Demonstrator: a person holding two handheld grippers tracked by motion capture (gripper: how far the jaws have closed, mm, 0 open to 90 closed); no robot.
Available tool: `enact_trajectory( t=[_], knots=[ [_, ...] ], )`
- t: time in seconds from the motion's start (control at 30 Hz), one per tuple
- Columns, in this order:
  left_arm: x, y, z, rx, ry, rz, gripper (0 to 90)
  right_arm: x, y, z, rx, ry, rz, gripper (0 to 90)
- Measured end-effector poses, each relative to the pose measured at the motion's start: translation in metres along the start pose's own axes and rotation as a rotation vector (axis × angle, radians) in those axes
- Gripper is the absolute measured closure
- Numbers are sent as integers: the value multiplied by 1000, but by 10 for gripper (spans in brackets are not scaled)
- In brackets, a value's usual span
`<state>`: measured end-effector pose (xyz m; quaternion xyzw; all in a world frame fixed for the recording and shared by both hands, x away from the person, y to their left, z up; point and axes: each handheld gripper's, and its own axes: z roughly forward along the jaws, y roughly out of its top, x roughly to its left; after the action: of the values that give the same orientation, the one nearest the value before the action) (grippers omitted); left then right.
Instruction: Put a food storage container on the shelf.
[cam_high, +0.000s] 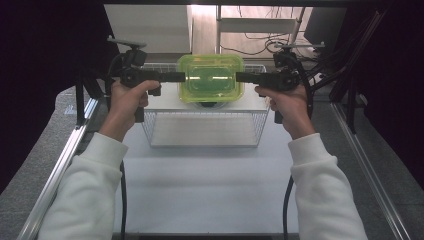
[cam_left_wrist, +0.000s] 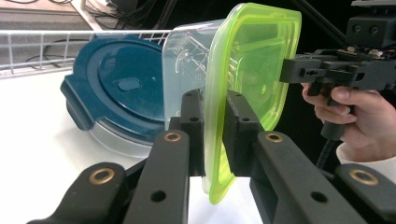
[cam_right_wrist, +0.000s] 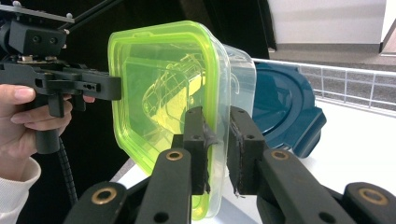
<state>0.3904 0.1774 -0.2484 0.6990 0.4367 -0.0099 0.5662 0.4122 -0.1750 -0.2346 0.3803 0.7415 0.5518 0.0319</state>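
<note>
White table (cam_high: 210, 195) spreads out below me, with a wire basket (cam_high: 202, 127) on it and dark walls all around. I hold a clear box with a green lid (cam_high: 210, 77) up in the air, over the basket. My left gripper (cam_high: 180, 77) pinches the lid's left edge, and my right gripper (cam_high: 241, 77) pinches the right edge. Both pairs of jaws are nearly closed, pressing on the thin green rim. I think I grip it from both sides so it stays flat and does not tip. Under it sits a round box with a dark blue lid (cam_left_wrist: 116, 93). In the left gripper view the green lid (cam_left_wrist: 252, 70) looks turned on its side, because the camera rides on the hand.
</note>
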Motion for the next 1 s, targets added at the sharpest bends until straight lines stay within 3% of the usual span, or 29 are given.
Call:
enact_trajectory(
  t=[0.23,0.5,0.57,0.67,0.7,0.77,0.87,0.9,0.97,1.0],
  knots=[
    [9,13,5,16,12,-17,801,-6,10,7,3,-7,25,781],
    [33,17,20,43,16,-79,802,-22,14,26,36,-34,89,784],
    [38,18,22,29,0,-97,800,-27,14,31,36,-39,114,784],
    [46,20,24,18,-31,-143,796,-35,15,34,23,-18,150,780],
    [52,21,26,14,-50,-177,794,-39,16,36,22,-5,169,775],
    [54,21,27,10,-54,-187,792,-41,16,37,19,-1,180,773],
    [59,23,31,-3,-53,-229,785,-49,16,42,16,2,258,753],
    [61,23,33,-4,-57,-250,785,-49,16,42,16,2,258,753],
    [66,22,39,-6,-57,-294,759,-53,16,48,28,-26,295,724],
    [66,22,39,-6,-57,-294,755,-53,16,48,28,-26,295,724]
  ],
)
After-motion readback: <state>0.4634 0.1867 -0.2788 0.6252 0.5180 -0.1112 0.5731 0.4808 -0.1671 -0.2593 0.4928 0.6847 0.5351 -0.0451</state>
